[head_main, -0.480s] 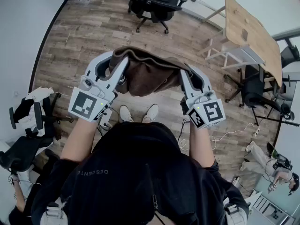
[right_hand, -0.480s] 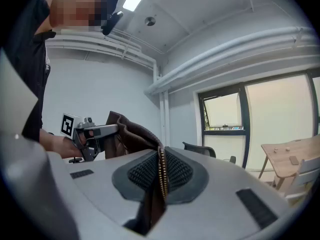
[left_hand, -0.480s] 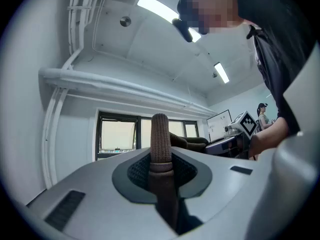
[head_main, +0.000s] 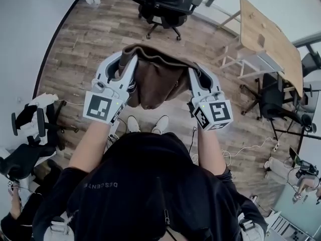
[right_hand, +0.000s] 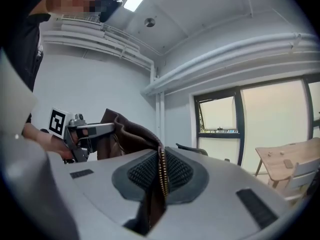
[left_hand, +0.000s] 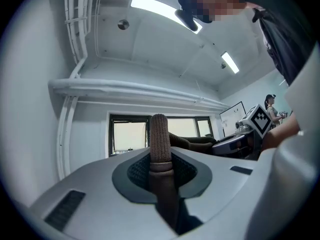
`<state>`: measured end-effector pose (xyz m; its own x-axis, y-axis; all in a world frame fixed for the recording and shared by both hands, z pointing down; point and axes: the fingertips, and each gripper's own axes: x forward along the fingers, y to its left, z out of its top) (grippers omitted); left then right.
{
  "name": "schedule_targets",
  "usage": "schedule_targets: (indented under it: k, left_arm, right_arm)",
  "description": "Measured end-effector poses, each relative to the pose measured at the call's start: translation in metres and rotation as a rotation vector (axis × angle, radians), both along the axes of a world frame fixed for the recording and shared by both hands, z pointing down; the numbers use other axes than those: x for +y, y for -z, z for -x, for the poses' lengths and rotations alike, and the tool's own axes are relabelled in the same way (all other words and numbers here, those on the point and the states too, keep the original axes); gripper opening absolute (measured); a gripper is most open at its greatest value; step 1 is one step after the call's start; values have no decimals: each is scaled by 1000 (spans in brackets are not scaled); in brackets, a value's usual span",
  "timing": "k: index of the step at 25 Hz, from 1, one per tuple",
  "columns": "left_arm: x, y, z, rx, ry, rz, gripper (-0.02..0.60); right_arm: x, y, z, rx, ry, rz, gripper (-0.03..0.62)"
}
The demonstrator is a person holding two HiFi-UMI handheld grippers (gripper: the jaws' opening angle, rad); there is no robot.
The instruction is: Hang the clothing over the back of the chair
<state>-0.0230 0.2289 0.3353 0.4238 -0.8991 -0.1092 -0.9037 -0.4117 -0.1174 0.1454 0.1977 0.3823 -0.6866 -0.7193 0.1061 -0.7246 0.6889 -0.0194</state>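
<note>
A brown jacket (head_main: 159, 79) hangs stretched between my two grippers, held up in front of me above the wooden floor. My left gripper (head_main: 131, 59) is shut on its ribbed knit edge (left_hand: 161, 139), which stands up between the pads. My right gripper (head_main: 191, 70) is shut on the zipper edge (right_hand: 162, 171) of the same jacket (right_hand: 125, 134). A black office chair (head_main: 165, 4) stands farther ahead at the top of the head view, apart from the jacket. In the right gripper view its dark back (right_hand: 192, 150) shows just beyond the jaws.
A light wooden table (head_main: 266, 34) with a white chair (head_main: 248, 59) stands at the right. Another black chair (head_main: 273, 97) is beside it. At the left edge is more black seating (head_main: 25, 129). Cables (head_main: 235, 149) run over the floor at the right.
Both grippers have risen slightly and drawn a little closer together, carrying the jacket up toward the black chair. Both grips are unchanged.
</note>
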Motion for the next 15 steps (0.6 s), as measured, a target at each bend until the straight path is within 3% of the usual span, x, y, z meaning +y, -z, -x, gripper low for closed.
schedule_targets:
  k: [15]
  left_arm:
    - [-16, 3, -36, 14, 25, 8, 67]
  right_arm:
    - [-20, 8, -36, -10, 32, -21, 44]
